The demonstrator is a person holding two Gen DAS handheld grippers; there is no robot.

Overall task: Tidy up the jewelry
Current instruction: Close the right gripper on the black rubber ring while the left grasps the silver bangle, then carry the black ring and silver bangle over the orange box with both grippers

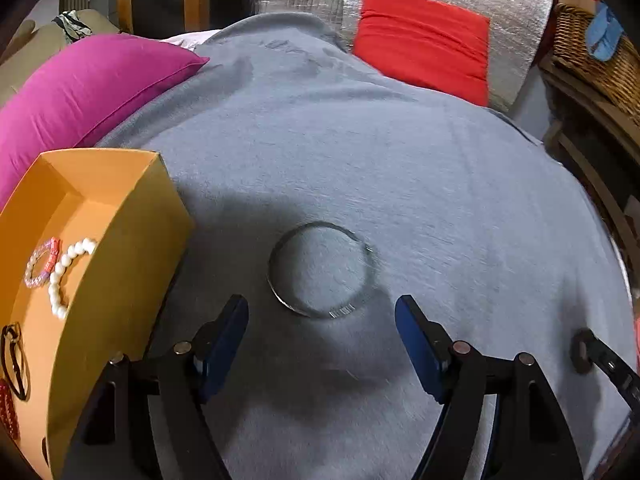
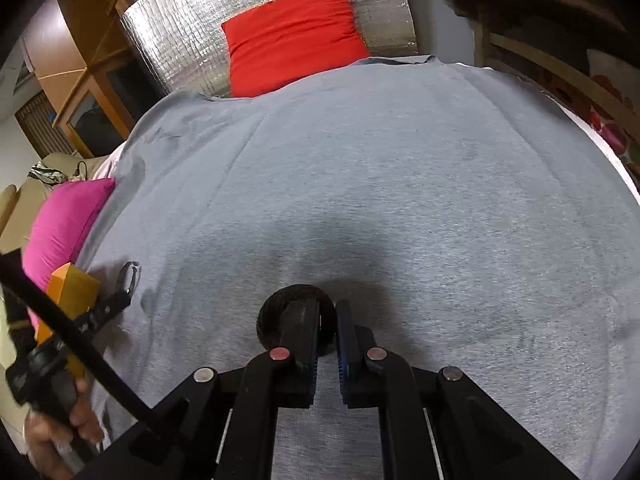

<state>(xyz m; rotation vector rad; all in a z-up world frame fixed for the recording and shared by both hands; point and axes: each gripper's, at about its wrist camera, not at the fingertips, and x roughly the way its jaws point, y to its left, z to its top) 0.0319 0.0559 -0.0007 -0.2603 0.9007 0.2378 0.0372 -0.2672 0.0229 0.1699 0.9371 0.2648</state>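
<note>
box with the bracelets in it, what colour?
Orange, inside and out; the left wrist view shows it best.

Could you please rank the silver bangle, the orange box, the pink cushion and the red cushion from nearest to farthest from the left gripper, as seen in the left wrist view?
From the left gripper:
1. Silver bangle, just ahead of the fingertips.
2. Orange box, left.
3. Pink cushion, far left.
4. Red cushion, far right.

The orange box (image 1: 116, 248) is cut off at the left edge.
</note>
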